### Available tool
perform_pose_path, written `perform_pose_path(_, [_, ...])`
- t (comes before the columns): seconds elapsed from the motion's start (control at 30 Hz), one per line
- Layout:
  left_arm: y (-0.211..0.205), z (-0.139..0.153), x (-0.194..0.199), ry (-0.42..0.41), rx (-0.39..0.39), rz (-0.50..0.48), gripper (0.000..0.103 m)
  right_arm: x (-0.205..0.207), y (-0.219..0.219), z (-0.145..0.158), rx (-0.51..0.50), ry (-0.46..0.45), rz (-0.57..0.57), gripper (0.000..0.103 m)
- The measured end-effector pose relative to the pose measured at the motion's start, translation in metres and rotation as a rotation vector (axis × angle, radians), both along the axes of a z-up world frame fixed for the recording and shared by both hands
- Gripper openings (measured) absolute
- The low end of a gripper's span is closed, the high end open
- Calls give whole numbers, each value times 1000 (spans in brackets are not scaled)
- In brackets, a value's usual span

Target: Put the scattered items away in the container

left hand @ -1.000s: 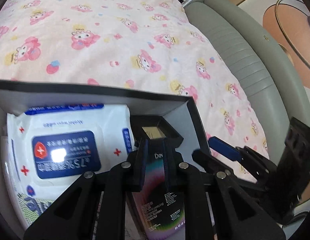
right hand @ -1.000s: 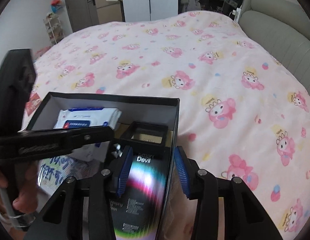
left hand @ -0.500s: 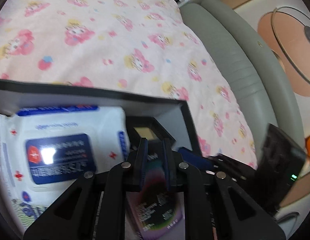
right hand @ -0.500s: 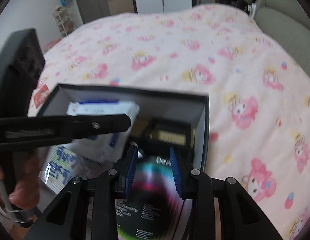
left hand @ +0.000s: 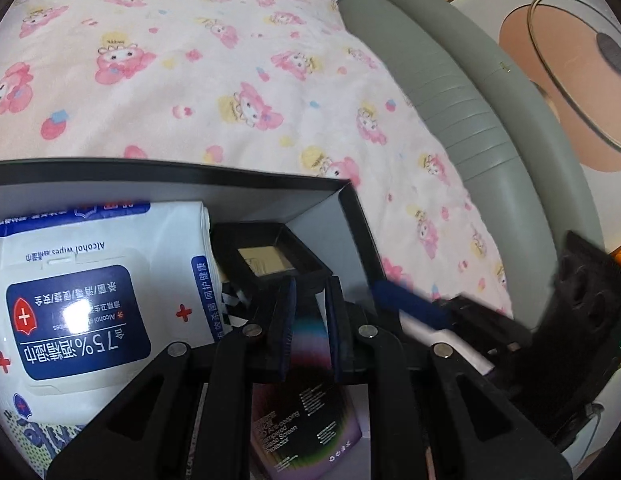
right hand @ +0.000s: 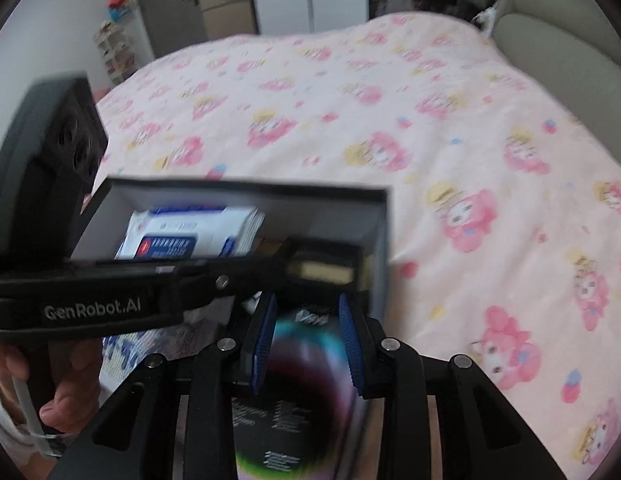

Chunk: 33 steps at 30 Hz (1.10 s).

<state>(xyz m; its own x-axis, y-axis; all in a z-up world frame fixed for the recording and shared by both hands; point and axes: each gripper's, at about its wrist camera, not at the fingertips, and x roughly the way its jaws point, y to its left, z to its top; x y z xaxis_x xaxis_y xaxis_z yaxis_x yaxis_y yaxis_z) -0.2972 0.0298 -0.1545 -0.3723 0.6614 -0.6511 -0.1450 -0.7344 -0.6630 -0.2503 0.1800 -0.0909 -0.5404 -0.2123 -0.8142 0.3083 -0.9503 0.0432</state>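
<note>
A: Pink cartoon-print blanket (left hand: 198, 92) covers the whole bed, grey padded headboard (left hand: 462, 92) on the right edge. Next?

B: Box (left hand: 270, 192), black outside, pale grey inside, sitting on the blanket. Open top. Both cameras look into it from its near side.

A: What's in it?

B: Biggest is the white wipes pack (left hand: 90, 296) with a blue label, lying flat in the left part, label up. Right of it a small black tray (left hand: 266, 256) with a tan inset, near the far right corner. In front of that, a dark screen protector box (left hand: 306, 420) with a rainbow swirl, flat in the right part, close to the right wall.

A: Left gripper (left hand: 310, 328)?

B: Over the box, its blue-lined fingers (left hand: 284, 328) narrowly apart and gripping nothing. The screen protector box shows through the gap, below. Touching or not, can't tell.

A: Right gripper (right hand: 306, 340)?

B: Wider apart, blue fingertips (right hand: 350, 340) hovering over the same screen protector box, nothing held. That view is blurred. In the left view it comes in from the right, over the right wall.

A: Hands?

B: Left hand (right hand: 54, 392) shows in the right view, wrapped round the handle.
</note>
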Motion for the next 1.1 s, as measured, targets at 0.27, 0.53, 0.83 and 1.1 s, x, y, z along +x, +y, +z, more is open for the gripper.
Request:
perform_pose_path(0.27, [7,-11,4,-63,-57,-27,12,-1,3,11,-35,32,-41,29])
perform_pose_path(0.53, [-26,7,9,-21,25,63,12,-32,-9,-4,-15,-40,-16,28])
perform_pose_path(0.83, [-25,3,6,-19,41,51,12,-23,-18,-21,-3,-95,30,28])
perform_pose_path(1.1, [-29,1,8,-11,49,79,14,-33,-16,-15,-66,-46,26,28])
